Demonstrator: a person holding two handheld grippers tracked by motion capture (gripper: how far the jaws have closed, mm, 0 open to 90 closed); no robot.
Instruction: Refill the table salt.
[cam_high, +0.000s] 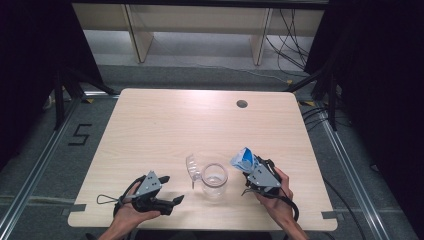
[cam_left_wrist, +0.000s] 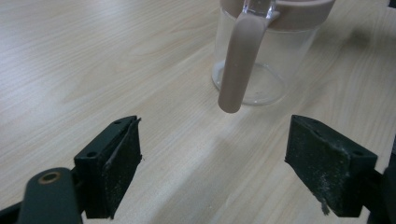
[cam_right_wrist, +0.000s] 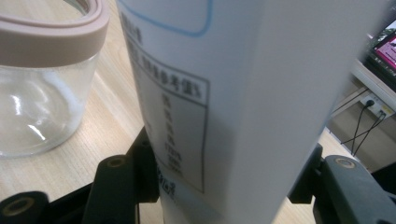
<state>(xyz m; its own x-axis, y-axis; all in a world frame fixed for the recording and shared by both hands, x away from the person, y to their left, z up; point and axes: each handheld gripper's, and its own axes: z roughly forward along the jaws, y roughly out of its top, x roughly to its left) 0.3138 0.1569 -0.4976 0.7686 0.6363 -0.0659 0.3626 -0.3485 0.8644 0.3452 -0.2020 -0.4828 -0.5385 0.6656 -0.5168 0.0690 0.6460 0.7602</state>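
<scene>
Pouring looks like the step in hand: the right gripper (cam_high: 250, 169) is holding a white-and-blue carton (cam_high: 243, 159) between its jaws, which are pressing on the carton's two sides, and tilting it toward the glass pitcher (cam_high: 215, 181) standing just beside it near the front of the tabletop (cam_high: 165, 120). The pitcher's clear lid (cam_high: 191, 167) is lying off to its left, so the mouth with its beige rim (cam_right_wrist: 51, 35) is open. The left gripper (cam_high: 170, 192) is resting low on the tabletop, jaws wide apart and empty, facing the pitcher's beige handle (cam_left_wrist: 240, 56). To pour well, the carton's top should probably be brought over the middle of the mouth before tipping further, and tipped slowly. Steadying the handle with the free jaws may be helping against a nudge from the carton, since the pitcher looks light and empty.
</scene>
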